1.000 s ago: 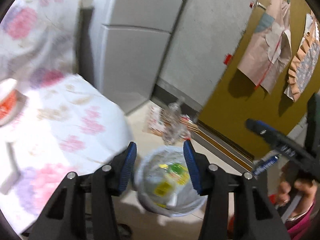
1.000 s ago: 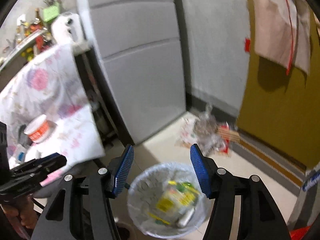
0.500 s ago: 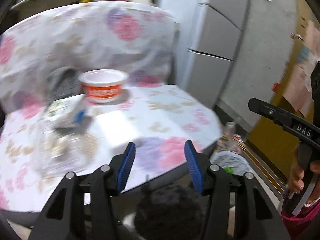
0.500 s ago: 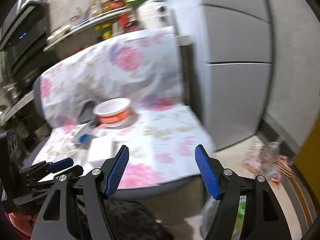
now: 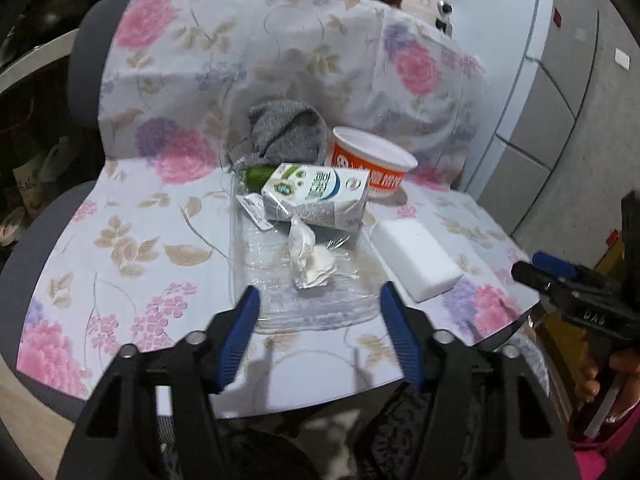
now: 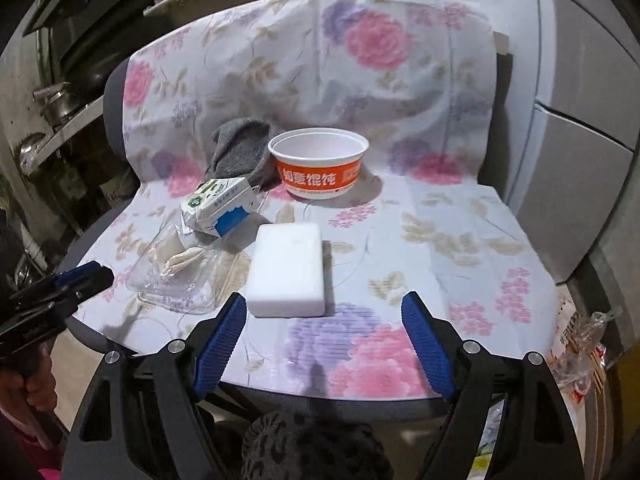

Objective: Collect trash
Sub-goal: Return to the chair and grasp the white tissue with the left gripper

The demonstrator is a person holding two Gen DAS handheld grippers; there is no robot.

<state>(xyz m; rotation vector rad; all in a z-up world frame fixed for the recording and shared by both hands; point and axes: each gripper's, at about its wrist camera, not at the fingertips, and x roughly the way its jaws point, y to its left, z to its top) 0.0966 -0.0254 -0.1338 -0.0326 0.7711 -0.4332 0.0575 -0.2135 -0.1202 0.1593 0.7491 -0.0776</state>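
Note:
On the flower-cloth seat lie a clear plastic tray (image 5: 280, 280) holding a crumpled white tissue (image 5: 310, 256), a milk carton (image 5: 316, 196), an orange and white paper bowl (image 5: 372, 168), a white foam block (image 5: 416, 256) and a grey cloth (image 5: 286, 132). My left gripper (image 5: 320, 320) is open and empty just in front of the tray. My right gripper (image 6: 324, 320) is open and empty in front of the foam block (image 6: 286, 268). The bowl (image 6: 318, 164), carton (image 6: 218, 204) and tray (image 6: 180, 272) also show in the right wrist view.
The seat is a cloth-covered chair (image 6: 440, 240) with an upright back. A grey fridge (image 6: 580, 140) stands at the right. Bagged rubbish (image 6: 580, 344) lies on the floor at the right. Shelves with pots (image 6: 60, 100) are at the left.
Both grippers have swung up and left from over the floor bin to face the chair seat. Both stay open and empty.

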